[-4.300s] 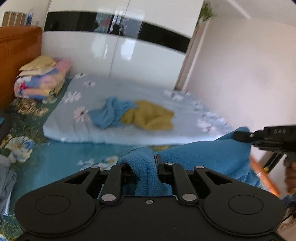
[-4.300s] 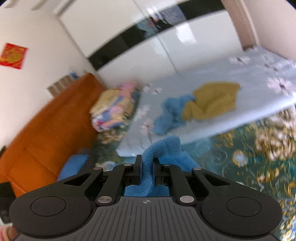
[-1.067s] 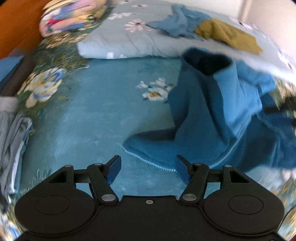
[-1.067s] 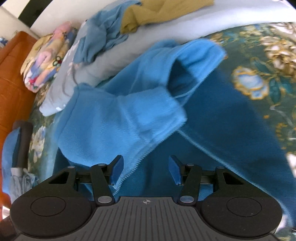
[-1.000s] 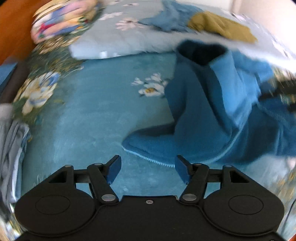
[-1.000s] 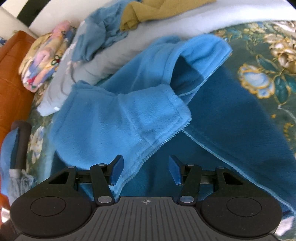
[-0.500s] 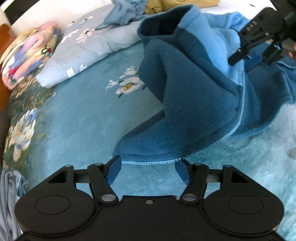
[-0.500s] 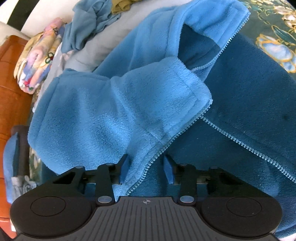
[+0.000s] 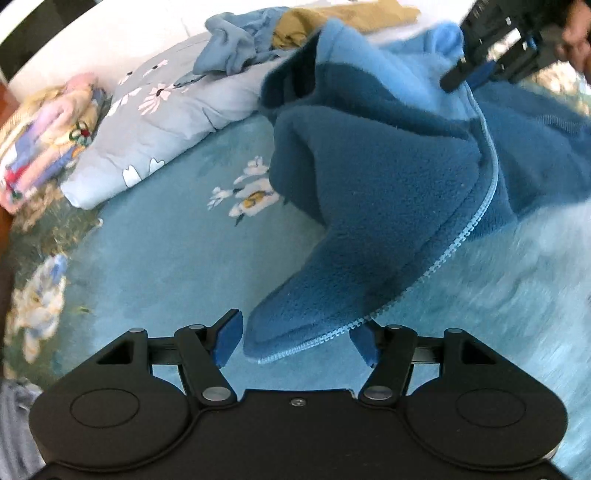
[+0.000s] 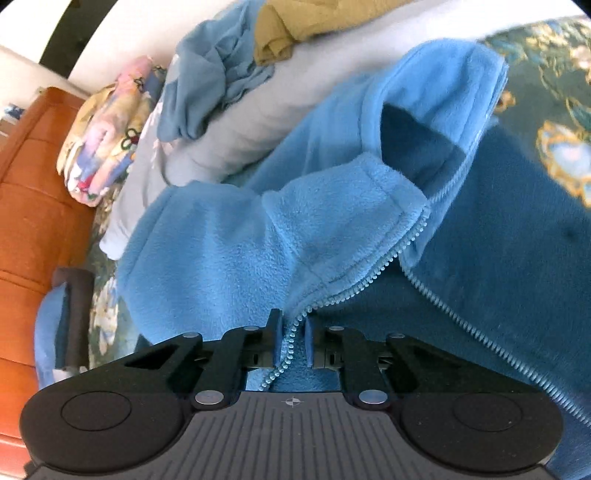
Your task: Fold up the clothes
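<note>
The left gripper (image 9: pixel 297 341) stands with its jaws well apart; the bottom corner of the blue fleece jacket (image 9: pixel 373 206) lies between them, its zipper edge (image 9: pixel 461 232) running close to the right-hand pad, neither pad pressing on the cloth. The right gripper (image 10: pixel 291 341) has its jaws closing on the jacket's zipper edge (image 10: pixel 354 288) just below the collar (image 10: pixel 424 122), the pads narrow with fleece and zipper teeth between them. The jacket lies open and rumpled on the teal floral bedspread (image 9: pixel 159 243). No container is in view. Further off, a folded pale-blue floral quilt (image 9: pixel 162 122) carries a crumpled grey-blue garment (image 10: pixel 207 77) beside a mustard garment (image 10: pixel 291 33). A stack of folded patterned bedding (image 10: pixel 107 136) sits by the orange headboard (image 10: pixel 33 206).
</note>
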Tool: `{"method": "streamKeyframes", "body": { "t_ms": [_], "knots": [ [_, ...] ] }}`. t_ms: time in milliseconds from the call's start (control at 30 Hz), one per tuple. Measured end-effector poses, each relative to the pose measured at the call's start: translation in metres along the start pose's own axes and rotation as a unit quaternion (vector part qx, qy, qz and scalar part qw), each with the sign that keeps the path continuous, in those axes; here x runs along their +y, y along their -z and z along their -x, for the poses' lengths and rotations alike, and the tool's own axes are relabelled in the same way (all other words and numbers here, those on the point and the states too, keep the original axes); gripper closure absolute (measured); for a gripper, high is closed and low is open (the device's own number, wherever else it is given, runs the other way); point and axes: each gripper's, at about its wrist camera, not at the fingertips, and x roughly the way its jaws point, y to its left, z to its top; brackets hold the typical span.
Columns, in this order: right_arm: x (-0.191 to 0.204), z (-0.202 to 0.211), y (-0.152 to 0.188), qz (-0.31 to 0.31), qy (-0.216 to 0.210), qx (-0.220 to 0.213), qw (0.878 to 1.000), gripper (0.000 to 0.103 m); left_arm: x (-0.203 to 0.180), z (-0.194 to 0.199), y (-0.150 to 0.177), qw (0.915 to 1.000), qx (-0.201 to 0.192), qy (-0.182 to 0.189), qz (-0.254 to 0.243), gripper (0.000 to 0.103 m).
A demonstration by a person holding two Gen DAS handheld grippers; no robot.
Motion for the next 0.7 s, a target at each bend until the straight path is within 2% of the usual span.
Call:
{"method": "streamKeyframes", "body": {
  "t_ms": [167,333,467,533,600,700],
  "knots": [
    [0.013,0.012,-0.012,0.015,-0.014,-0.003,1.0,0.093,0.009,0.011,0.0,0.9997,-0.013,0.014,0.015,0.041],
    [0.022,0.007,-0.019,0.001,-0.031,-0.01,0.999,0.093,0.022,0.021,-0.002,0.9985,-0.028,0.025,0.04,0.042],
    [0.034,0.002,-0.024,0.004,-0.042,-0.018,0.999,0.093,0.026,0.021,-0.005,0.9977,-0.035,0.023,0.052,0.047],
    [0.041,-0.001,-0.027,0.004,-0.047,-0.024,0.999,0.093,0.026,0.017,-0.006,0.9972,-0.03,0.026,0.063,0.056],
    [0.048,-0.003,-0.032,0.013,-0.046,-0.025,0.999,0.093,0.026,0.014,-0.007,0.996,-0.027,0.03,0.08,0.072],
    [0.057,-0.005,-0.036,0.024,-0.044,-0.03,0.998,0.093,0.025,0.014,-0.01,0.9947,-0.029,0.025,0.096,0.088]
  ]
}}
